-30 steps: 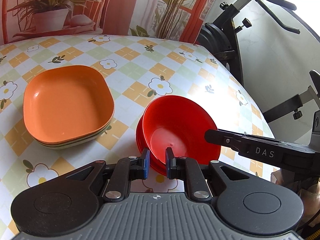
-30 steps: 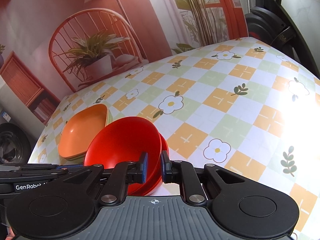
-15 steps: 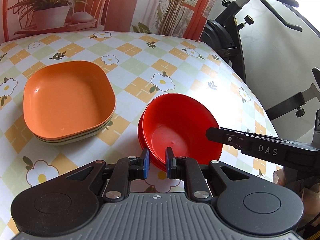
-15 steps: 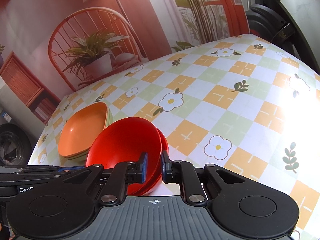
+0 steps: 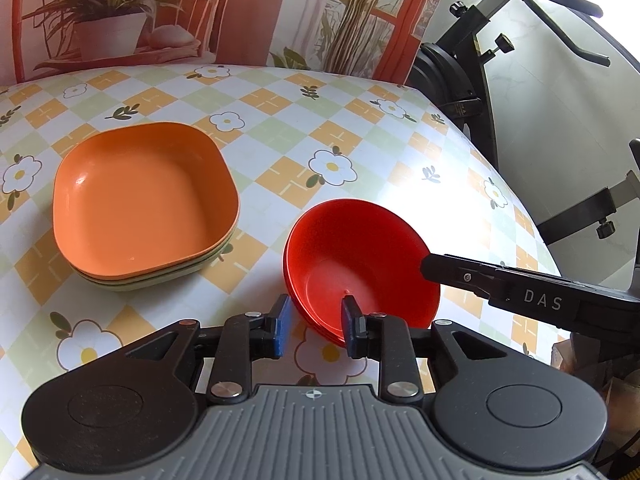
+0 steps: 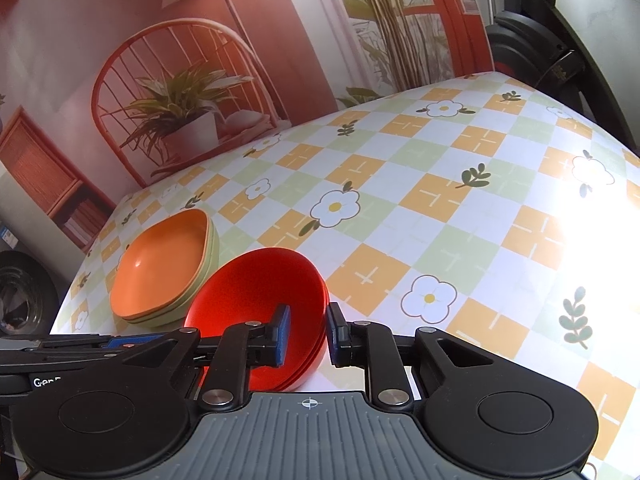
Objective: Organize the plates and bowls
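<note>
A stack of red round bowls (image 5: 360, 256) (image 6: 256, 292) rests on the flowered tablecloth. To its left stands a stack of squarish plates (image 5: 144, 200) (image 6: 160, 276), orange on top and pale green below. My left gripper (image 5: 316, 330) is open, its jaws astride the near rim of the red bowls without pinching it. My right gripper (image 6: 307, 334) is open too, one blue pad inside the top bowl and the other outside the rim. In the left wrist view, one black finger of the right gripper (image 5: 440, 270) reaches the bowl's right rim.
The tablecloth (image 5: 280, 120) spreads far behind both stacks. The table's right edge curves close to the red bowls, and a black exercise bike (image 5: 460, 80) stands just past it. A printed backdrop with a potted plant (image 6: 188, 120) closes off the far side.
Both grippers were shut on the rim of the top red bowl; both have now opened and let it go. The bowl sits nested on the red stack.
</note>
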Demonstrator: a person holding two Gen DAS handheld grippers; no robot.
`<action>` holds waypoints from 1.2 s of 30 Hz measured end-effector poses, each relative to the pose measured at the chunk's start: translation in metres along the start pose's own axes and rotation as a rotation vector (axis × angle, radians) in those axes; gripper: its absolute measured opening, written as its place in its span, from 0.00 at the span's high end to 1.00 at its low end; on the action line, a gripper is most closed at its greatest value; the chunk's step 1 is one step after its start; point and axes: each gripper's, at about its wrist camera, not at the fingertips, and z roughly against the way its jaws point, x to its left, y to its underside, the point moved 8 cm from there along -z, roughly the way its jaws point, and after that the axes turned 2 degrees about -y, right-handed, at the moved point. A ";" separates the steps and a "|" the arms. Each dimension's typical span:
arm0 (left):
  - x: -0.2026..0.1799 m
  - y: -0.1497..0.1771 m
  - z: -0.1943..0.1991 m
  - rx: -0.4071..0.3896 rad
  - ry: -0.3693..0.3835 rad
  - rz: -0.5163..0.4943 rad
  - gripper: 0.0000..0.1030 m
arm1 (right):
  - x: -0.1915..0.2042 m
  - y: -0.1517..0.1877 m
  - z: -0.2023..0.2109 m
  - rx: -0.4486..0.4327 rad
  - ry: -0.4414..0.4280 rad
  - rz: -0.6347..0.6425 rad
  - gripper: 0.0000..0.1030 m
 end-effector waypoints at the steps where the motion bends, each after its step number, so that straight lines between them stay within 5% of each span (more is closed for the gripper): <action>1: 0.001 0.000 0.000 -0.001 -0.002 0.005 0.69 | 0.000 0.000 0.000 -0.002 0.001 -0.002 0.81; 36: 0.003 0.003 -0.025 0.026 0.090 0.114 0.69 | -0.004 0.012 -0.023 0.057 0.002 -0.012 0.84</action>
